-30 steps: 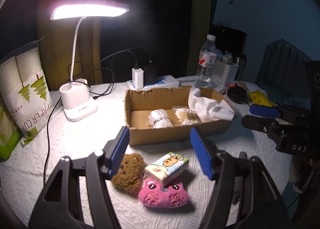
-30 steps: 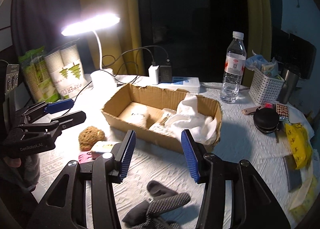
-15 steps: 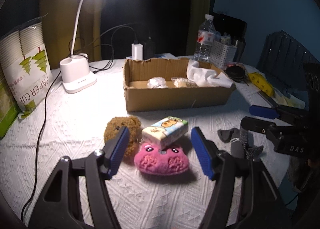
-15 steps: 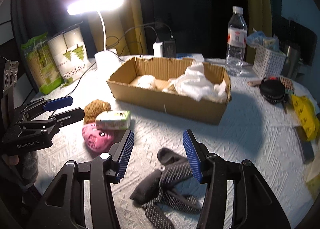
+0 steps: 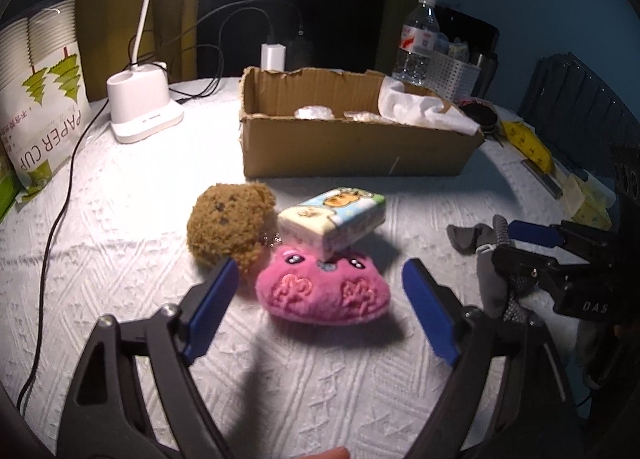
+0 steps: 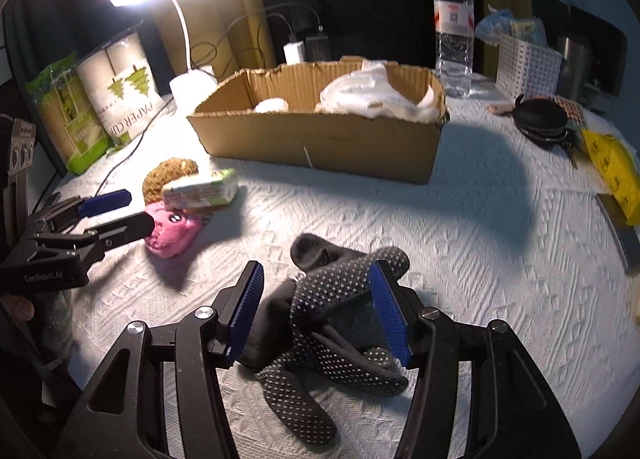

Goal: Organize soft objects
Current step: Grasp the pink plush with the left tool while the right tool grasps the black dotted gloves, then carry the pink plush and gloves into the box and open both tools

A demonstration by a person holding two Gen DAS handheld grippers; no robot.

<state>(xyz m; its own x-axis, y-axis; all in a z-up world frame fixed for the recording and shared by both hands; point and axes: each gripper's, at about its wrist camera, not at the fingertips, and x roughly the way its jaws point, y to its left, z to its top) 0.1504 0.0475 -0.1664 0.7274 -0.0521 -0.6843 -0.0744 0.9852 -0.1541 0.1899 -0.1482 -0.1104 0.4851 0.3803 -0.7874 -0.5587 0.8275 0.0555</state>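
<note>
Left tool (image 5: 316,301) opening, jaws wide around pink plush toy (image 5: 324,291), no contact. Right tool (image 6: 318,309) opening, straddling black dotted knit gloves (image 6: 332,323), nothing gripped.

The desk lamp (image 5: 140,99) loses its head past the left wrist view's top edge. The cardboard box (image 5: 352,151) wall hides most of its contents; the pale lumps (image 5: 314,113) inside may be wrapped wads.
</note>
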